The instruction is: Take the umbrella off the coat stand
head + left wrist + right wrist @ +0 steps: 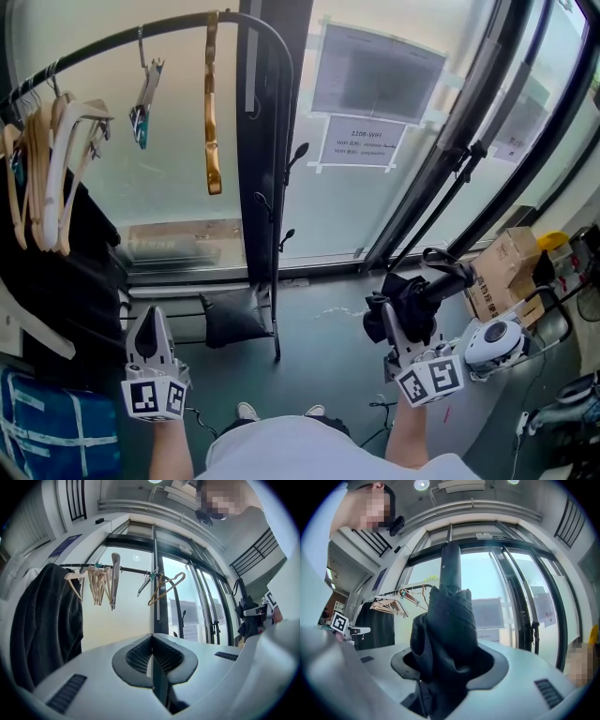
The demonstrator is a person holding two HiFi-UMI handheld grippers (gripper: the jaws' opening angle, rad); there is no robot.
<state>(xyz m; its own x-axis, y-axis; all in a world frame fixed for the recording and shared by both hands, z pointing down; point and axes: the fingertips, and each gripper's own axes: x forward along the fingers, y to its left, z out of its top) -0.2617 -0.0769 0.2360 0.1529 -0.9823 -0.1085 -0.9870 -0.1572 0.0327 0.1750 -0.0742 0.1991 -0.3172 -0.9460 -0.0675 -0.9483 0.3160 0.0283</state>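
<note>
Umbrella (449, 630), a black folded one with its fabric canopy bunched up, is what my white right gripper (450, 665) is clamped on. In the right gripper view both jaws press into the cloth from either side, kept partway apart by its bulk, and a round black end rises past the folds. From the head view I see the same grip: the right gripper (401, 328) reaches forward at my right with the umbrella (417, 298) standing up out of it, off the rack and well apart from it. My white left gripper (152, 660) carries nothing; in the left gripper view its dark ribbed pads meet along the middle. In the head view the left gripper (150, 323) sits low at my left, pointing ahead. Beyond it stands the black metal coat stand (274, 187), its curved rail running leftward across the top. On that rail hang a bunch of pale wooden hangers (47, 159), a teal-tipped clip hanger (143, 103) and a single tan hanger (213, 112), with a dark garment (66, 272) below the wooden ones. A black cushion-like bundle (234, 317) lies at the foot of the stand. Behind it all is a tall glass wall (169, 187) with printed white paper sheets (364, 142) taped to it, and a brown cardboard box (506, 267) sits on the floor off to my right.
</note>
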